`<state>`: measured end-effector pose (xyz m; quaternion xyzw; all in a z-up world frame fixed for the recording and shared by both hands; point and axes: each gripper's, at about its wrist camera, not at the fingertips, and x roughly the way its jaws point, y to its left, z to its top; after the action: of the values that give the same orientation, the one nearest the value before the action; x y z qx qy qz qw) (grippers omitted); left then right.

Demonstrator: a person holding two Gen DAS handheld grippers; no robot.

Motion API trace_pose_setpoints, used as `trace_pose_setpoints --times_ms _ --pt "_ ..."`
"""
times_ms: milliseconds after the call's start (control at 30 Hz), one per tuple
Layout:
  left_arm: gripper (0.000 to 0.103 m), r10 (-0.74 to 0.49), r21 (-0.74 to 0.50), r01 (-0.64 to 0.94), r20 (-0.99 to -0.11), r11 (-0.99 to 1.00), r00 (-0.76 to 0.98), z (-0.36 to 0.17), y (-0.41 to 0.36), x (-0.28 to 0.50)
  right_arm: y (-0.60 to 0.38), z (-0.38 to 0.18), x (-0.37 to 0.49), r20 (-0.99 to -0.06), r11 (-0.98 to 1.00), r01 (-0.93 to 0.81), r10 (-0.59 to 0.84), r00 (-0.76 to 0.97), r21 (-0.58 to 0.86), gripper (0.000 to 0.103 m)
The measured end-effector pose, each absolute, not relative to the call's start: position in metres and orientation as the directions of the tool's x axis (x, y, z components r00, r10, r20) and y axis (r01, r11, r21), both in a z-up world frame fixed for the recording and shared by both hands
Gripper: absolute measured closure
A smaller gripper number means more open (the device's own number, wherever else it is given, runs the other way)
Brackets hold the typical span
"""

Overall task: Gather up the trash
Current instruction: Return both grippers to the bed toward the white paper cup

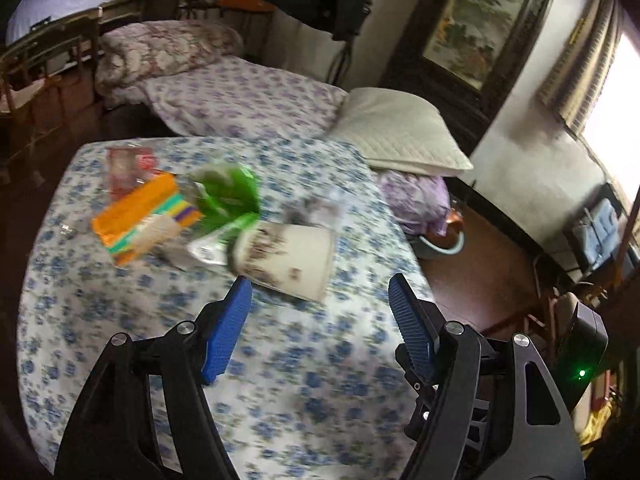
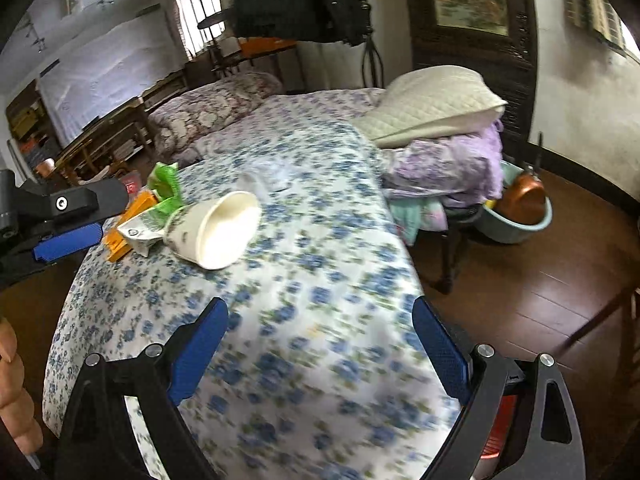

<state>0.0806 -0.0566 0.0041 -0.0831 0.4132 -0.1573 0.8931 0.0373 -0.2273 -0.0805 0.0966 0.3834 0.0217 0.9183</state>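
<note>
The left tool (image 1: pixel 320 292) hangs over a bed (image 1: pixel 280 360) covered in a blue-flowered sheet, its two blue pads spread apart with nothing between them, so it is released. The right tool (image 2: pixel 320 320) is likewise released, its pads wide apart and empty above the near part of the same sheet.

The trash lies in a cluster on the far left part of the bed. A white paper cup (image 1: pixel 284 258) lies on its side, its open mouth turned to the right; it sits just beyond the left tool's fingertips and apart from them. Touching the cup's bottom end is a crumpled green and white wrapper (image 1: pixel 228 200). Left of that lies an orange packet (image 1: pixel 140 216) with coloured stripes, and beyond it a red and clear wrapper (image 1: pixel 128 168), which is blurred.

In the right wrist view the left tool shows at the left edge, beside the cluster, and fingers (image 2: pixel 16 400) of a person's hand show at the near left.

A cream pillow (image 1: pixel 400 136) rests at the far right of the bed, and a pale blue basin (image 2: pixel 516 220) stands on the brown floor (image 2: pixel 540 300) to the right
</note>
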Motion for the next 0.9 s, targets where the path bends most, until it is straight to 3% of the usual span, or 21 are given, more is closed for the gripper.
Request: trace_pose_setpoints --times_ms 200,333,667,900 --pt "0.034 -0.308 -0.246 0.185 -0.726 0.951 0.615 -0.001 -0.038 0.088 -0.211 -0.088 0.052 -0.709 0.979 -0.01 0.155 0.688 0.204 0.012" --pt "0.023 -0.249 -0.208 0.14 -0.74 0.968 0.625 -0.007 -0.026 0.094 -0.203 -0.084 0.066 -0.698 0.976 -0.043 0.185 0.692 0.215 0.012" --pt "0.023 -0.098 -0.162 -0.051 -0.787 0.985 0.609 -0.031 0.037 0.119 -0.165 -0.083 0.092 -0.679 0.961 -0.177 0.275 0.68 0.212 0.012" --pt "0.023 -0.07 -0.144 -0.079 -0.799 0.986 0.597 -0.037 0.048 0.123 -0.146 -0.084 0.111 -0.694 0.95 -0.261 0.302 0.653 0.168 0.032"
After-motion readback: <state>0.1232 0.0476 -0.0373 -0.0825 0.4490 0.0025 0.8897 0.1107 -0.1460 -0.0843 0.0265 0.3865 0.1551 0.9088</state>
